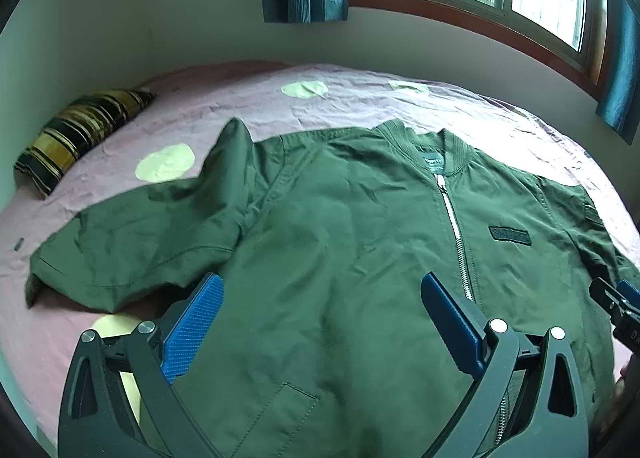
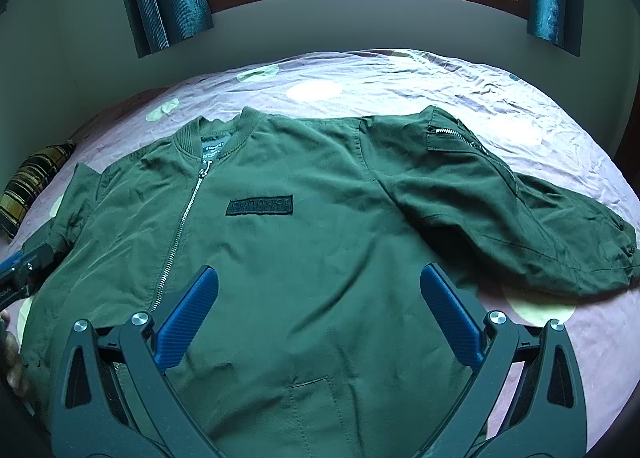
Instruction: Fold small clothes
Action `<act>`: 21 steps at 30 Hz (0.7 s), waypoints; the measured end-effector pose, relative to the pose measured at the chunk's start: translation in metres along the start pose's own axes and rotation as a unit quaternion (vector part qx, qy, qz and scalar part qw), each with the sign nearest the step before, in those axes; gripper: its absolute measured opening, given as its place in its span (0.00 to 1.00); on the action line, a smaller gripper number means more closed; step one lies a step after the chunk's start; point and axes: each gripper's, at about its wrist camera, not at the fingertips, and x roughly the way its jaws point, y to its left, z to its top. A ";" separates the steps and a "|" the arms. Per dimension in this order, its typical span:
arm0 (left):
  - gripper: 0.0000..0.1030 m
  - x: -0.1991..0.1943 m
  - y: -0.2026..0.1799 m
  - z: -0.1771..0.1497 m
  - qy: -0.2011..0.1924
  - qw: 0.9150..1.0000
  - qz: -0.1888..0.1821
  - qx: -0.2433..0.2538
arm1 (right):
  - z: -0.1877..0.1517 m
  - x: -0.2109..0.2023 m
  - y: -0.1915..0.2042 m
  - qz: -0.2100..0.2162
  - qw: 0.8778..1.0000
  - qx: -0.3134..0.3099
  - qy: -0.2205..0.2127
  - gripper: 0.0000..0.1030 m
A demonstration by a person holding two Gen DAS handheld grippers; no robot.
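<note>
A dark green jacket [image 1: 340, 226] is lying front-up and zipped on the pink bedsheet [image 1: 340, 106], collar pointing toward the window wall. The left gripper [image 1: 320, 298] is hovering over the lower front of the garment with its blue fingers [image 1: 196, 322] spread wide apart and nothing between them. The right gripper [image 2: 318, 290] is hovering likewise over the other half of the front, its blue fingers [image 2: 452, 318] just as widely parted and holding nothing. Whether any fingertip is actually touching the cloth is hard to tell from these angles.

In the left wrist view one sleeve [image 1: 132, 242] is spreading out to the side, its cuff end curling under (the tip is not visible). In the right wrist view the other sleeve [image 2: 520, 218], with a small zipped pocket, is stretching toward the frame edge, where its cuff is partly cut off. The jacket's hem is hiding behind both grippers' black frames. The chest patch [image 2: 259, 205] is reading roughly "connect", with the smaller line beneath it illegible. A striped pillow [image 1: 80, 134] is sitting near the wall.
</note>
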 end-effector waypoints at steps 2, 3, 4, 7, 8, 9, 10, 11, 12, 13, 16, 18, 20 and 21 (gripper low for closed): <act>0.96 0.004 0.005 0.000 0.013 1.000 -0.013 -0.012 | 0.007 -0.007 -0.016 0.015 1.000 0.019 -0.004 0.98; 0.96 0.005 0.007 0.000 0.017 1.000 -0.018 -0.019 | 0.012 -0.011 -0.029 0.022 0.999 0.034 -0.007 0.98; 0.96 0.007 0.010 0.000 0.022 0.999 -0.021 -0.026 | 0.015 -0.017 -0.049 0.029 0.998 0.057 -0.012 0.98; 0.96 0.011 0.016 0.001 0.021 0.999 -0.014 -0.031 | 0.020 -0.035 -0.124 0.033 0.989 0.138 -0.029 0.98; 0.96 0.012 0.017 0.001 0.018 0.999 -0.011 -0.030 | 0.019 -0.041 -0.148 0.028 0.986 0.164 -0.035 0.98; 0.96 0.012 0.019 0.002 0.015 0.999 -0.008 -0.028 | 0.016 -0.049 -0.182 0.017 0.979 0.199 -0.042 0.98; 0.96 0.013 0.020 0.002 0.014 1.000 -0.006 -0.026 | 0.012 -0.055 -0.207 0.008 0.973 0.225 -0.048 0.98; 0.96 0.014 0.022 0.003 0.012 1.000 -0.004 -0.024 | 0.005 -0.063 -0.241 -0.008 0.964 0.259 -0.055 0.98; 0.96 0.015 0.023 0.004 0.011 1.000 -0.003 -0.022 | -0.004 -0.070 -0.272 -0.028 0.955 0.290 -0.063 0.98; 0.96 0.015 0.023 0.004 0.009 1.000 -0.002 -0.020 | -0.010 -0.073 -0.294 -0.045 0.947 0.312 -0.062 0.97; 0.96 0.018 0.025 0.005 0.011 1.000 0.001 -0.018 | -0.037 -0.072 -0.357 -0.087 0.920 0.379 -0.043 0.76; 0.96 0.021 0.026 0.005 0.014 1.000 0.002 -0.021 | -0.056 -0.066 -0.389 -0.086 0.900 0.426 -0.031 0.70; 0.96 0.024 0.027 0.004 0.018 1.000 0.006 -0.025 | -0.064 -0.058 -0.406 -0.074 0.891 0.447 -0.027 0.70; 0.96 0.025 0.028 0.004 0.020 0.999 0.008 -0.026 | -0.066 -0.055 -0.410 -0.063 0.888 0.454 -0.031 0.70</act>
